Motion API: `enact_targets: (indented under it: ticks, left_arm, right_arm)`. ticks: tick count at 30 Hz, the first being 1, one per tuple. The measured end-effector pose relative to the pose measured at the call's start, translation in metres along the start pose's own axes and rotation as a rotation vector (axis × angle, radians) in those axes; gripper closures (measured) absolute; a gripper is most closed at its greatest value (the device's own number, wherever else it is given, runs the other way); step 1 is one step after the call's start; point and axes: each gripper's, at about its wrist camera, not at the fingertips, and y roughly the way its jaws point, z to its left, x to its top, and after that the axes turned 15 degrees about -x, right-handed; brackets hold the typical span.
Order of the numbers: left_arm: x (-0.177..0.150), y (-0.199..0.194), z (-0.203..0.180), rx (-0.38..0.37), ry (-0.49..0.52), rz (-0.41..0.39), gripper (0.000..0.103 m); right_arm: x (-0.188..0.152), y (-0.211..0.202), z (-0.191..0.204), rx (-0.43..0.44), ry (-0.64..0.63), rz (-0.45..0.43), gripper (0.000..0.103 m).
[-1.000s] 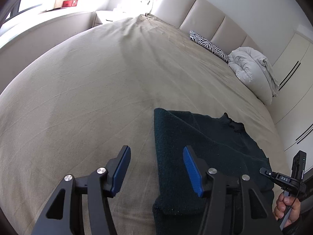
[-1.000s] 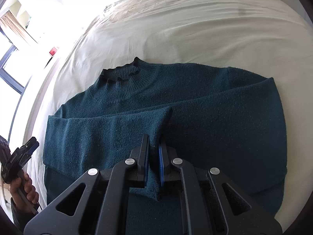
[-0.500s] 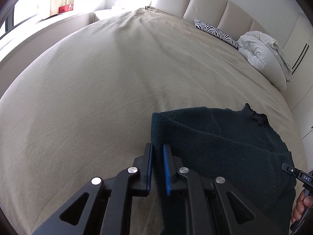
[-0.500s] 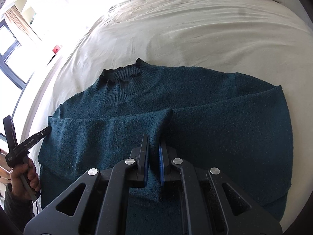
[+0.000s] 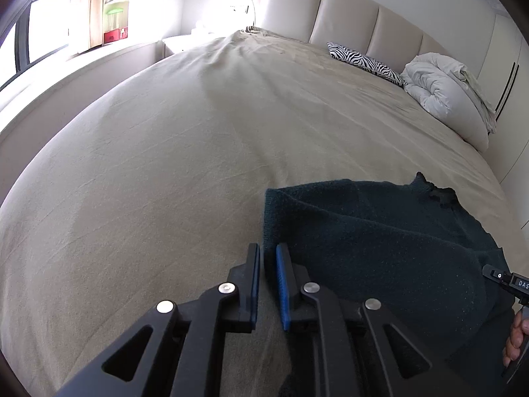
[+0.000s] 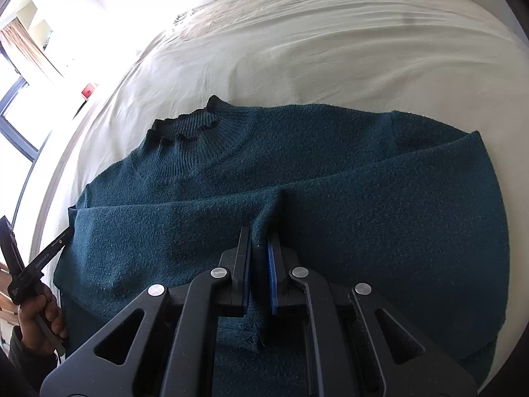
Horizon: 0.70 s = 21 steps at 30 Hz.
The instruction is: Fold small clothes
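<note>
A dark teal knit sweater [image 6: 330, 178] lies flat on the beige bedspread [image 5: 185, 152] of a wide bed, near the bed's near edge, with its ribbed, ruffled collar [image 6: 188, 135] pointing away toward the padded headboard [image 5: 347, 23]. Both sleeves are folded in across the body: the left sleeve [image 6: 158, 228] runs in from the left side of the right wrist view, and the right sleeve [image 6: 413, 198] comes in at a slant from the right side, so the two meet near the middle. The right tool [image 6: 258, 241] sits at that meeting point with its jaws drawn almost fully together, and a raised pinch of the teal knit stands between its blue pads [image 6: 271, 278] (the fabric pulls up into a small ridge just ahead of the fingertips). The left tool [image 5: 267, 254] is at the sweater's left edge, where the folded cloth ends against the bedspread; its jaws are nearly together but parting slightly, and a thin strip of the knit's edge lies in the narrow gap between them, though I cannot tell whether the pads actually press on it. In the right wrist view a hand [image 6: 39, 317] grips the handle of the left tool at the lower left. At the far end of the bed rest a zebra-print pillow [image 5: 363, 61] and, just beside it, a bundled white duvet [image 5: 443, 89]. A window [image 5: 20, 33] lights the room from the left.
</note>
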Motion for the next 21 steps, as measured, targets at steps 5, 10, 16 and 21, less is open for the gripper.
enact_targets:
  ticks: [5,10,16,21]
  left_arm:
    - [-0.003,-0.031,-0.028,-0.016,0.094,-0.059,0.090]
    - [-0.035,-0.007,-0.034,0.064,0.153,0.052,0.088]
    - [-0.040,-0.002,-0.023,0.056,0.160,0.057,0.081]
    - [-0.042,-0.012,-0.020,0.055,0.135,0.039,0.072]
  right_arm:
    - [-0.005,-0.015,-0.014,0.026,0.085,0.027,0.092]
    - [-0.021,-0.030,-0.013,0.005,0.060,0.013,0.092]
    - [-0.035,-0.015,-0.006,-0.069,-0.075,-0.057,0.093]
    - [-0.033,-0.027,-0.015,-0.076,-0.001,-0.043,0.088]
